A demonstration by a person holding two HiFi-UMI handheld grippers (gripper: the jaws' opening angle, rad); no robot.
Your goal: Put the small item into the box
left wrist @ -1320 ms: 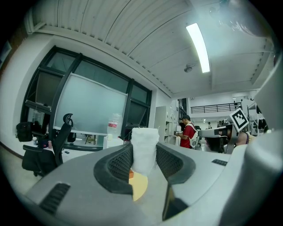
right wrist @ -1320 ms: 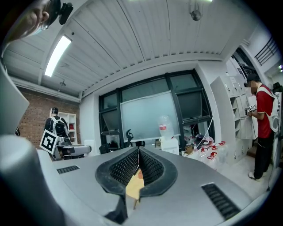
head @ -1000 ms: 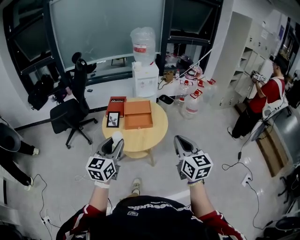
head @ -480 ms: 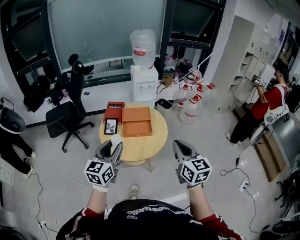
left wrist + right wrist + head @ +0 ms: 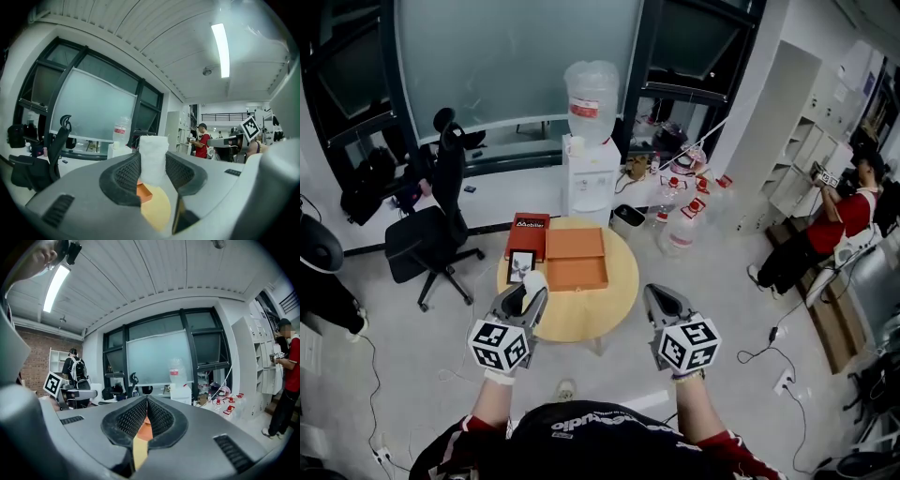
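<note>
Round table point(image 5: 592, 314) holds an orange box point(image 5: 577, 259); left gripper point(image 5: 529, 294) jaws grip white item point(image 5: 153, 157), right gripper point(image 5: 658, 296) closed.

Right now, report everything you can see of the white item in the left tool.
The white item is a small upright block. It looks soft and fibrous, like foam or wadded tissue, with a slightly ragged top edge. The left tool clamps it between both ribbed pads, and its upper part stands clear above them. Nothing else touches it. In the head view it hangs in the air at the near edge of the round table, short of the orange box.
</note>
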